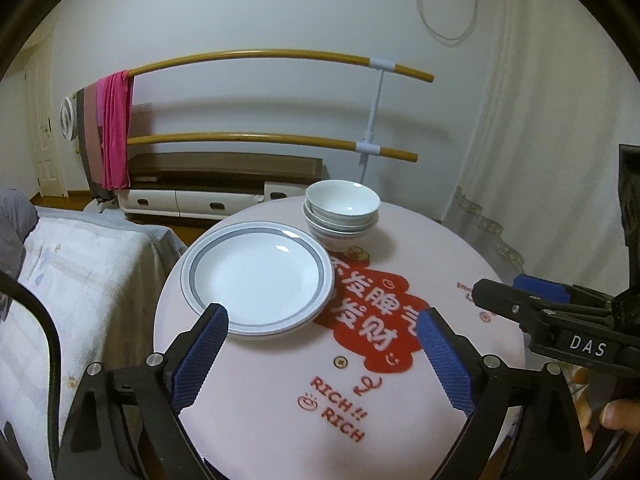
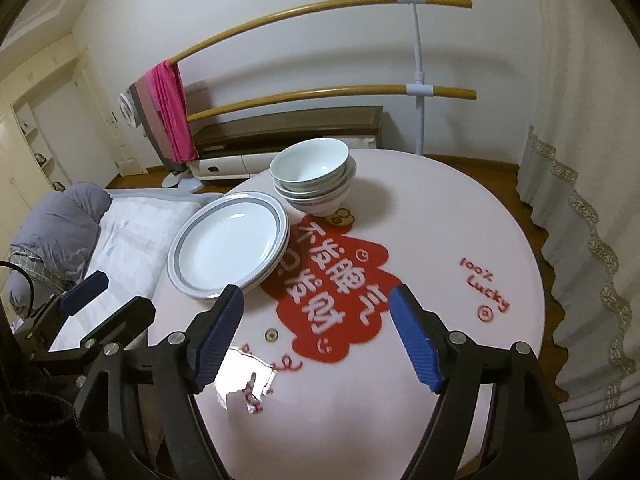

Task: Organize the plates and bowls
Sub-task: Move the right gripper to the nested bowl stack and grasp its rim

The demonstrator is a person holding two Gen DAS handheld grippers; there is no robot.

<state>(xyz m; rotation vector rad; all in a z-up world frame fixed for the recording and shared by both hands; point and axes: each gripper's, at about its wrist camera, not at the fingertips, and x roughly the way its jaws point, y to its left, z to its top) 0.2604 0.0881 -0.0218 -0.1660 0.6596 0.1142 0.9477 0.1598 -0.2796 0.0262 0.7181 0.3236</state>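
Plates just beyond L tool

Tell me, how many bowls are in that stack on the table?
4, as far as the rims show. All are nested in one stack of bowls at the far side of the table, just behind the plates. A thinner one could be hidden inside.

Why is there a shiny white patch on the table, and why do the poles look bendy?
In the right wrist view, the white patch is glare on the glossy round table, near the right tongs. In both views the fisheye lens bows the wooden poles, and the picture corners go dark. In the left wrist view, small glints sit on the plates and bowls.
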